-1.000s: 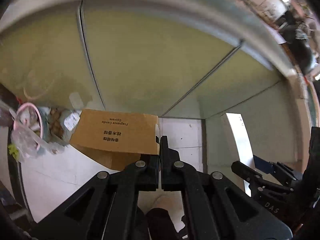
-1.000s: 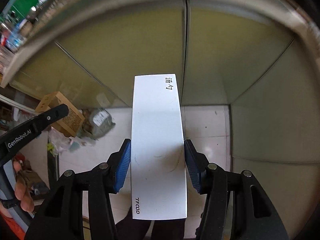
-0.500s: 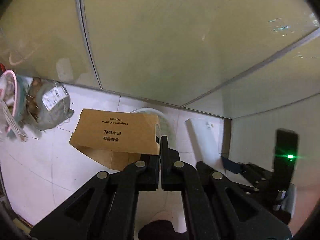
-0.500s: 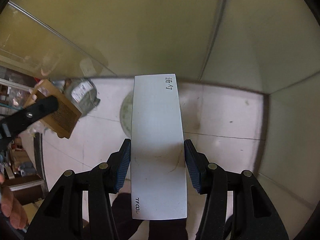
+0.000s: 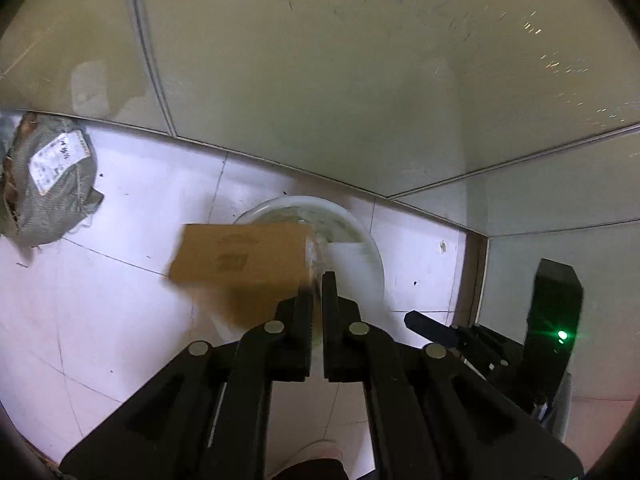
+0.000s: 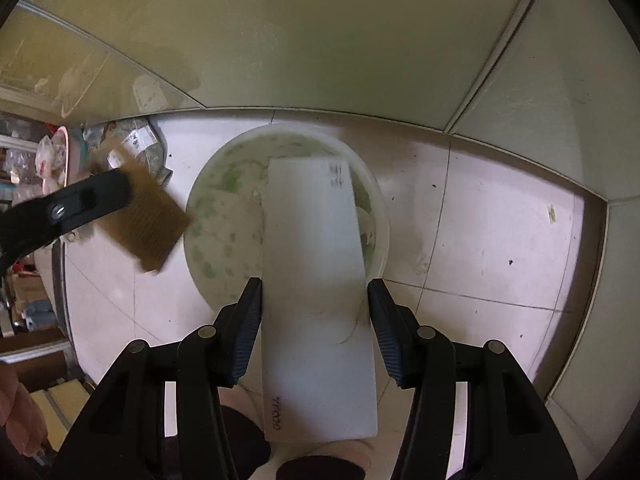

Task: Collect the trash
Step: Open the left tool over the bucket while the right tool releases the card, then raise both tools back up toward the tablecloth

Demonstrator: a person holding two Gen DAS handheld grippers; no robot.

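My left gripper (image 5: 317, 292) is shut on the flap of a brown cardboard box (image 5: 240, 256), held above the floor beside a round white bin (image 5: 360, 228). From the right wrist view the same box (image 6: 152, 220) hangs left of the bin (image 6: 380, 216) under the left gripper's finger (image 6: 80, 204). My right gripper (image 6: 315, 292) is shut on a long white box (image 6: 316, 280), which reaches over the bin's opening. The bin holds white and green scraps.
A grey bundled bag with a label (image 5: 48, 180) lies on the white tile floor at the left, near a pink-rimmed container (image 6: 60, 152). Greenish wall panels (image 5: 320, 60) close the corner behind the bin. My other gripper's body (image 5: 520, 348) shows at the right.
Both grippers have tilted down and moved toward the corner. The white bin has come fully into view under the white box, and the brown box now hangs by the bin's rim.
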